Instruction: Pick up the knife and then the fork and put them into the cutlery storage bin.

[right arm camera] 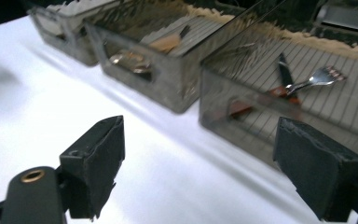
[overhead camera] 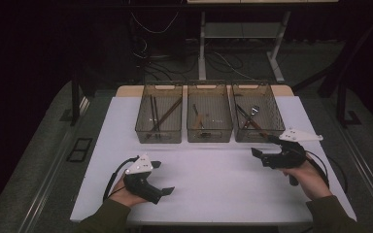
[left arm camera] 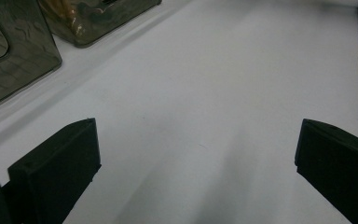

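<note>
Three smoky see-through bins stand in a row at the back of the white table (overhead camera: 213, 179). The left bin (overhead camera: 159, 119) holds long dark sticks, the middle bin (overhead camera: 209, 118) wooden utensils, the right bin (overhead camera: 257, 116) a fork and dark-handled cutlery. My left gripper (overhead camera: 162, 177) rests low at the front left, open with nothing between its jaws (left arm camera: 198, 140). My right gripper (overhead camera: 264, 145) hovers open just in front of the right bin, also with nothing in it (right arm camera: 200, 140). In the right gripper view a silver fork (right arm camera: 324, 77) lies inside that bin (right arm camera: 223, 107).
Two bin corners (left arm camera: 14, 60) show at the top left of the left gripper view. The floor beyond the table has cables (overhead camera: 150, 53) and a desk frame (overhead camera: 202, 48). Bare white tabletop stretches between the two grippers.
</note>
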Motion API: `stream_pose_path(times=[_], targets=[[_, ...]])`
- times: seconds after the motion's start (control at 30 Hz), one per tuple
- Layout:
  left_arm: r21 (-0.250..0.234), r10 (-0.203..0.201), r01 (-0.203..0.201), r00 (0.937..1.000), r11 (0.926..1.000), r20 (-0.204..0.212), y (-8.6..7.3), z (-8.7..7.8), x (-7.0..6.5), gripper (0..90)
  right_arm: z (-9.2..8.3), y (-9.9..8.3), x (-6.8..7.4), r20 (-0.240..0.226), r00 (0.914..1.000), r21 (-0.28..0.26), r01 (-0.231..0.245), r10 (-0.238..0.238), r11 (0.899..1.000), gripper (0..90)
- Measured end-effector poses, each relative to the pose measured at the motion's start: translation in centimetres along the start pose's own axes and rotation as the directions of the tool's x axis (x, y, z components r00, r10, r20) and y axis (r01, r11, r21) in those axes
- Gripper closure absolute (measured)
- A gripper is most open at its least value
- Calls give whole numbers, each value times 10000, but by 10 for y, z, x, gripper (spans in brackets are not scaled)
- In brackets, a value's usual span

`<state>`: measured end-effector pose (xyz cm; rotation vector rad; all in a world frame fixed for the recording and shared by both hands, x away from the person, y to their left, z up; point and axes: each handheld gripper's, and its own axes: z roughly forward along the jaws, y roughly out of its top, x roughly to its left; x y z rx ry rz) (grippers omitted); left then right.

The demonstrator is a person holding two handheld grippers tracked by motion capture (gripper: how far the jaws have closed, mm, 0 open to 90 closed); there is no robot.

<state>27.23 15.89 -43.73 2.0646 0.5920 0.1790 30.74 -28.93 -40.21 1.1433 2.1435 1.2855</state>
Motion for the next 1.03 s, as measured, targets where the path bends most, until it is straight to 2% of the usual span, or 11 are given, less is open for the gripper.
stream_pose_path(times=[0.27,0.43,0.67,0.77,0.93,1.03], targets=[[-7,-39,39,10000,10000,-22,0,-1,0,0,-6,-25,13,-451,9989,96,143,-138,9999,170],[-6,-8,8,10000,10000,-33,0,-2,1,0,-13,-36,19,-683,9977,-4,15,-16,10000,170],[-25,-28,28,10000,10000,-58,0,-3,2,0,-18,-53,25,-720,9974,32,85,-83,10000,170],[-3,-42,42,10000,10000,-67,-1,-2,2,0,-18,-60,28,-811,9967,181,16,-1,9998,170],[0,23,-23,10000,10000,-94,0,-3,2,0,-13,-63,31,-994,9948,533,282,-228,9982,170],[1,13,-13,10000,10000,-90,0,-2,2,0,-12,-64,30,-949,9950,630,361,-300,9974,170]])
